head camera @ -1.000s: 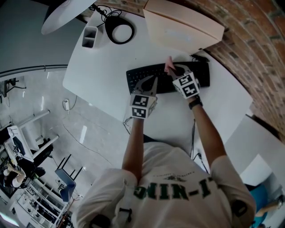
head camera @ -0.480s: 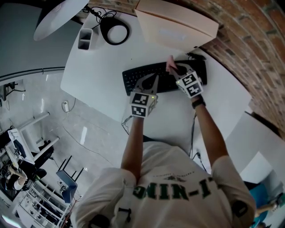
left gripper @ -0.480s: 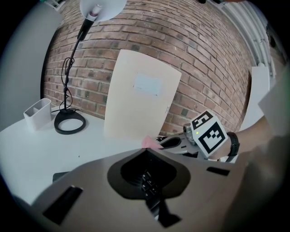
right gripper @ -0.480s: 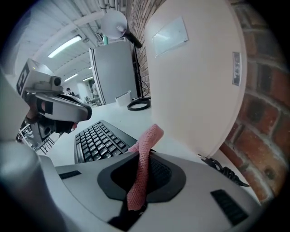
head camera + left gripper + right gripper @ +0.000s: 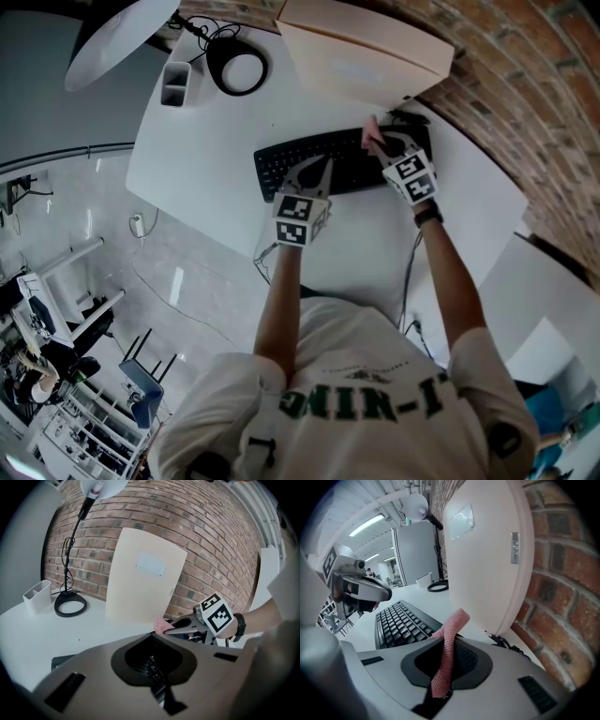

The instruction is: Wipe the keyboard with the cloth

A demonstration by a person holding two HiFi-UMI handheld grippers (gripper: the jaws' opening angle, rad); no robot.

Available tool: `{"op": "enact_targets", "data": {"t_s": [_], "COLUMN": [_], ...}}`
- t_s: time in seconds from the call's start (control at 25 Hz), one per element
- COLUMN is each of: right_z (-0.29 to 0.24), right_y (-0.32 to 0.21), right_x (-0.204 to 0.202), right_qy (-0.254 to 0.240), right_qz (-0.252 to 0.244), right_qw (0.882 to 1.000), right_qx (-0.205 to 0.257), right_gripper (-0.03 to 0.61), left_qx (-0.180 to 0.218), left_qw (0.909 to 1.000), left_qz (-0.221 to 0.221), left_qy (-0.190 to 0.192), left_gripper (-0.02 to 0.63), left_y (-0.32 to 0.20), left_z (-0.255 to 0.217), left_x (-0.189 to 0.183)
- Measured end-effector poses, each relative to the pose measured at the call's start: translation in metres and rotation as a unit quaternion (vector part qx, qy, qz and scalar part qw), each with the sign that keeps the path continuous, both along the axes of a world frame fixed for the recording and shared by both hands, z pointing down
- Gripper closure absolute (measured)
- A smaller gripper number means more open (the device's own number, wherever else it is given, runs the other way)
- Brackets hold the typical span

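A black keyboard [image 5: 339, 161] lies on the white desk [image 5: 202, 164]. My right gripper [image 5: 382, 143] is shut on a pink cloth [image 5: 371, 132], which it holds down at the keyboard's far right part. In the right gripper view the cloth [image 5: 447, 653] runs as a pink strip between the jaws, with the keys [image 5: 401, 623] to the left. My left gripper [image 5: 320, 170] rests shut on the keyboard's near middle, with nothing between its jaws. The left gripper view shows keys [image 5: 152, 665] under its jaws, and the right gripper [image 5: 180, 626] with the cloth [image 5: 162, 625] just beyond.
A cream panel [image 5: 366, 52] leans against the brick wall right behind the keyboard. A lamp with a black round base [image 5: 236, 67] and a white holder [image 5: 174, 82] stand at the far left. Cables [image 5: 410, 119] lie by the keyboard's right end. The desk edge [image 5: 253, 253] runs close to me.
My right gripper has slid the cloth rightward along the keyboard's far side. The left gripper has stayed on the keyboard.
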State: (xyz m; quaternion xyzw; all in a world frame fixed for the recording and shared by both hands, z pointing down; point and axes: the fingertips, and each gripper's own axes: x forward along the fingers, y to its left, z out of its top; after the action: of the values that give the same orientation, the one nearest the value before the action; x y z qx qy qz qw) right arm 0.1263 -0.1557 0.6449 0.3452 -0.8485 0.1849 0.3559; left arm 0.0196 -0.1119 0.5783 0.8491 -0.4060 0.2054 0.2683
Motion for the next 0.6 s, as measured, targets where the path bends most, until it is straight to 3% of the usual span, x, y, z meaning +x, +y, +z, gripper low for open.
{"op": "enact_targets", "data": {"t_s": [0.2,0.6], "right_z": [-0.001,0.007], "right_y": [0.000,-0.009], "right_x": [0.012,0.065], "right_qy": [-0.010,-0.003], "right_qz": [-0.001,0.049], "right_qw": [1.000,0.999], "right_qx": [0.000,-0.002], "right_gripper": [0.561,0.561], "left_qx": [0.001,0.003], "left_qw": [1.0000,0.9999], "left_qz": [0.003,0.008], "left_qy": [0.000,0.010], "left_gripper": [0.620,0.620], "left_y": [-0.001,-0.004], "left_z": [0.000,-0.006], "left_x": [0.004,0.015]}}
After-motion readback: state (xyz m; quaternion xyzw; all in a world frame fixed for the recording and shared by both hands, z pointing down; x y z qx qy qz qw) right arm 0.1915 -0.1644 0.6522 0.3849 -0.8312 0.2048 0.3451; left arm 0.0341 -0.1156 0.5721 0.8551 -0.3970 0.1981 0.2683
